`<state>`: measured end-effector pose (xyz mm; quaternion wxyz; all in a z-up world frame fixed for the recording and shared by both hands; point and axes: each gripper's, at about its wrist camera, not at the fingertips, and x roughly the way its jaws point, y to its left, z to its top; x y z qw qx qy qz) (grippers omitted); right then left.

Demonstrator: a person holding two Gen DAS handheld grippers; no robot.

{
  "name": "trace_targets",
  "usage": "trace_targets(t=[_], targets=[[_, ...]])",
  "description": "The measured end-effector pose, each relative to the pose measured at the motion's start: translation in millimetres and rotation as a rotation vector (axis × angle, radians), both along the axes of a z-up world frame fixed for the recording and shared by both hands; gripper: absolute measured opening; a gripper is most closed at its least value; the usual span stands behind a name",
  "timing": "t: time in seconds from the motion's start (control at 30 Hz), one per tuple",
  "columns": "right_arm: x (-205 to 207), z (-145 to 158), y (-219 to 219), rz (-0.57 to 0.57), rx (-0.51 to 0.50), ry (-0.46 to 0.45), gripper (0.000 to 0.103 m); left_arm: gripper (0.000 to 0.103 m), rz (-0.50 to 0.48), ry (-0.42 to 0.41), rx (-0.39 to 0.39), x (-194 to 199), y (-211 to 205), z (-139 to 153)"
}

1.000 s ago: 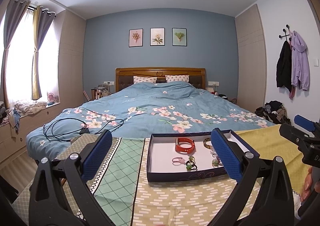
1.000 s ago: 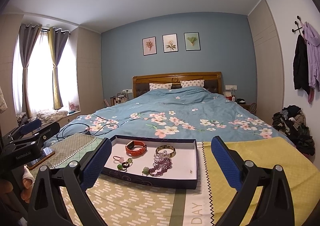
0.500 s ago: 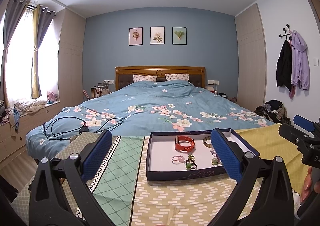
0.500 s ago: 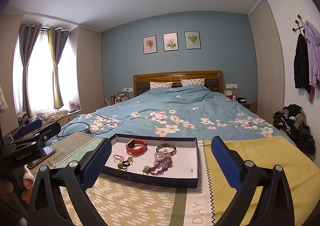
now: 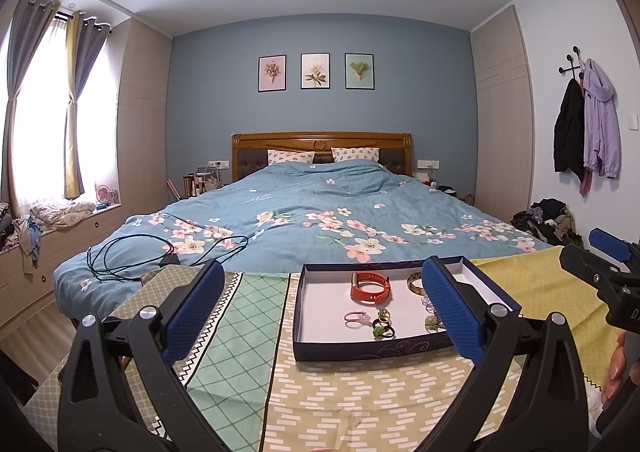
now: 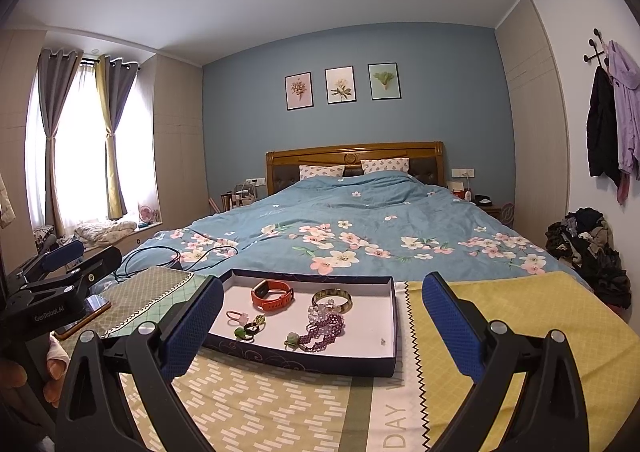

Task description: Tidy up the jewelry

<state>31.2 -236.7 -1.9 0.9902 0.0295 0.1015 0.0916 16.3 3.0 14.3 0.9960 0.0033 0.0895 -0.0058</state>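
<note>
Tray: shallow navy box tray [image 6: 304, 358], white inside, lying on a patchwork cloth [image 6: 256, 404] at the foot of the bed; in the right wrist view it sits at 12 o'clock, low between the fingers.
Watch: orange band [image 6: 273, 295] at 11 o'clock inside the tray, lying on its side.
Bangle: gold-toned ring [image 6: 332, 299] at 1 o'clock of the tray floor, just beside the watch.
Beads: purple bead bracelet [image 6: 326, 328] heaped at 5 o'clock from the bangle, touching it; a green stone piece [image 6: 292, 339] at its near end.
Small pieces: pink ring [image 6: 236, 317] and dark rings with green stones [image 6: 250, 328] at 7 o'clock of the tray floor, close together — how many I cannot tell.
Left gripper: [image 5: 320, 316] fingers spread wide, nothing between them, hovering short of the tray; the tray lies toward 1 o'clock in its view, partly behind the right-hand pad.
Right gripper: [image 6: 320, 326] also spread wide and empty, above the cloth — the tray lies toward its left-hand pad.
Bed: blue floral duvet [image 6: 360, 228] beyond the tray at 12 o'clock; black cable [image 5: 160, 252] on it at 10 o'clock.
Wall: three framed prints [image 6: 342, 86] above the wooden headboard [image 6: 354, 156].
</note>
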Motion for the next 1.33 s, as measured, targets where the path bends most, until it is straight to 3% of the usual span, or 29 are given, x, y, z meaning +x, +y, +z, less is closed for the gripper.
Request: trace_targets(t=[1.07,1.23,1.33], targets=[[-0.4,-4.8,-12.9,-0.008,-0.008,0.026,0.096,0.097,-0.012,0.054,0.0,13.1,2.6,-10.3],[11.2,-7.8,-26.2,0.001,0.004,0.093,0.096,0.097,0.006,0.103,-0.014,23.9,7.2,-15.8],[36.9,-15.5,-45.8,-0.033,-0.038,0.229,0.096,0.097,0.006,0.169,-0.028,36.2,15.4,-21.6]])
